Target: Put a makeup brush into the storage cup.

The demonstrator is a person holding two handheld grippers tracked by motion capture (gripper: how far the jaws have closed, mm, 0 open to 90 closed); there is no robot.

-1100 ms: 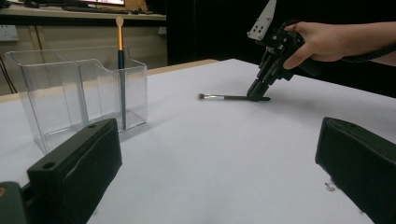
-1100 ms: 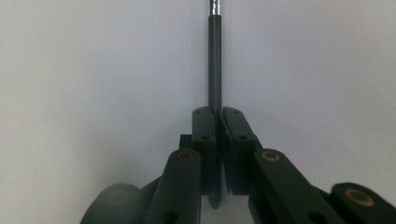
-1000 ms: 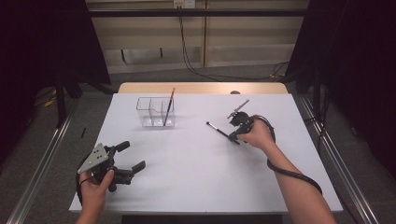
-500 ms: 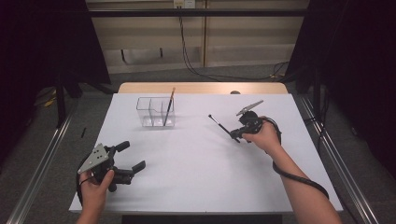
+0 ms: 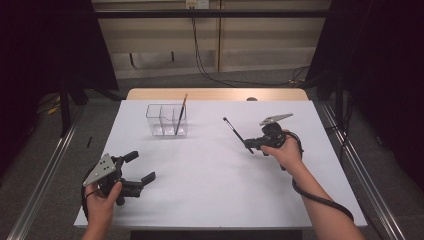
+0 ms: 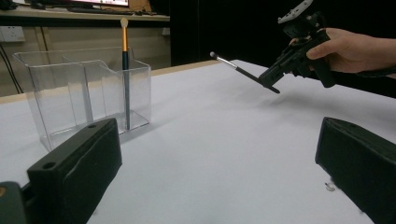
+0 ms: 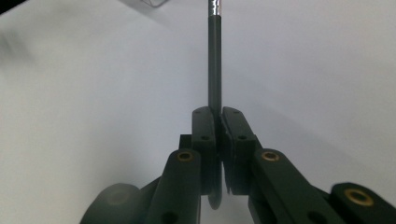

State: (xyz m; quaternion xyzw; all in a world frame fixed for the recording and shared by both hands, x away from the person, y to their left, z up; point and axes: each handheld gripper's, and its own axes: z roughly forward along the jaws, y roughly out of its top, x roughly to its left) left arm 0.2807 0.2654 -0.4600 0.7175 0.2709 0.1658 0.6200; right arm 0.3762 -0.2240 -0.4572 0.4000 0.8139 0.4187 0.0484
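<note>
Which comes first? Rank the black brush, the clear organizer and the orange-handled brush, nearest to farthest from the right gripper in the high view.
1. black brush: clamped in the right gripper, pointing up-left.
2. orange-handled brush: standing in the organizer's right compartment.
3. clear organizer: left of centre; its body extends farther left.

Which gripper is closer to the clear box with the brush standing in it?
The right gripper, though not by much. It hangs lifted off to the clear box's right, clamped on a thin black brush. The left gripper sits open at the near table edge, below the box.
</note>
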